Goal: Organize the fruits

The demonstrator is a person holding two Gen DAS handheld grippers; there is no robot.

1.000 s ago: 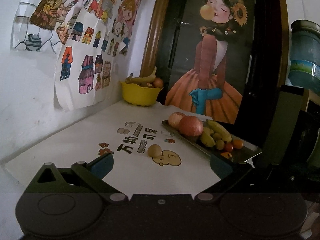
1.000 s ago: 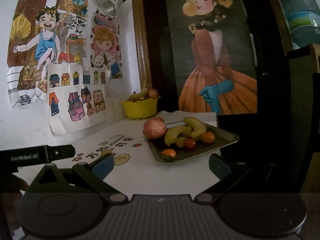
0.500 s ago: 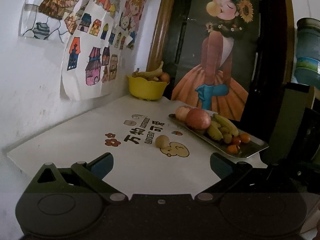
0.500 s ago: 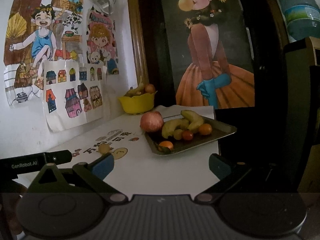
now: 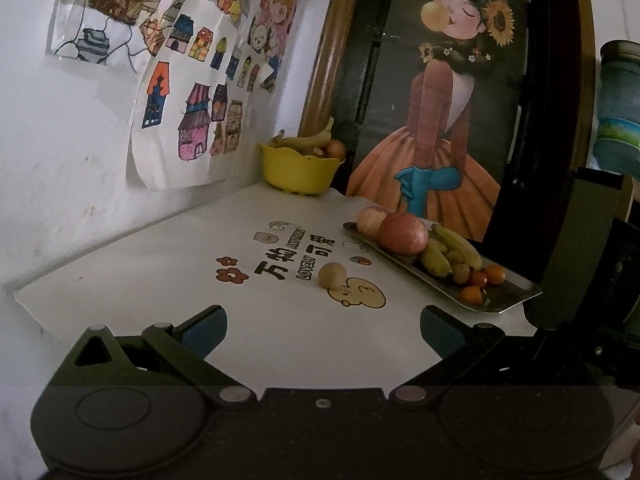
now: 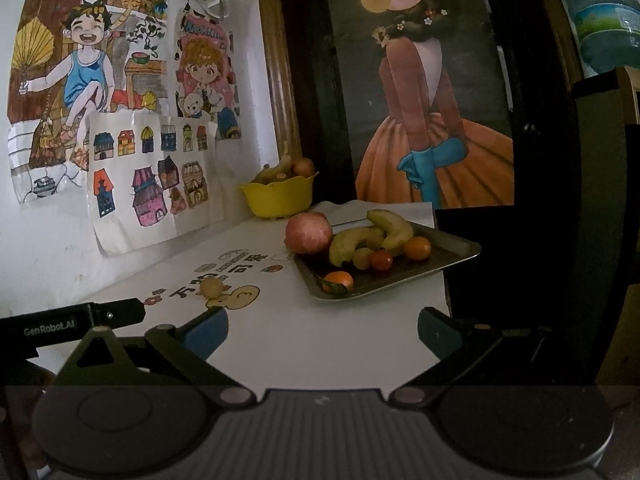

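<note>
On the white printed mat point(image 5: 168, 264), near its middle, sits one small tan round fruit point(image 5: 331, 275) by itself, right at the edge of a cartoon face print, well apart from both containers

Off to its right, a metal tray point(image 6: 452, 246), loaded: one big red apple point(image 6: 308, 232) at the far end with a paler second apple point(image 5: 370, 220) tucked just behind it in the left view, then two short yellow-green bananas point(image 6: 394, 229) leaning together, a small greenish fruit point(image 6: 362, 258) touching them, a little red tomato-like fruit point(image 6: 381, 260), an orange point(image 6: 417, 248) beside it, and a second orange point(image 6: 338, 281) alone near the front corner with a green leaf attached

Further back, against the wooden picture frame, a yellow bowl point(image 5: 298, 166) holding a dark-speckled banana point(image 5: 308, 141) that pokes over the rim, plus a reddish round fruit point(image 5: 335, 148); anything deeper inside hidden

Down front, left gripper point(image 5: 323, 330) with blue-padded fingers point(image 5: 206, 330) spread wide, nothing between them, hovering over the near mat. Right gripper point(image 6: 323, 330) likewise gaping and empty, aimed toward the tray

Behind it all, children's coloured drawings point(image 6: 132, 128) taped to the white wall
</note>
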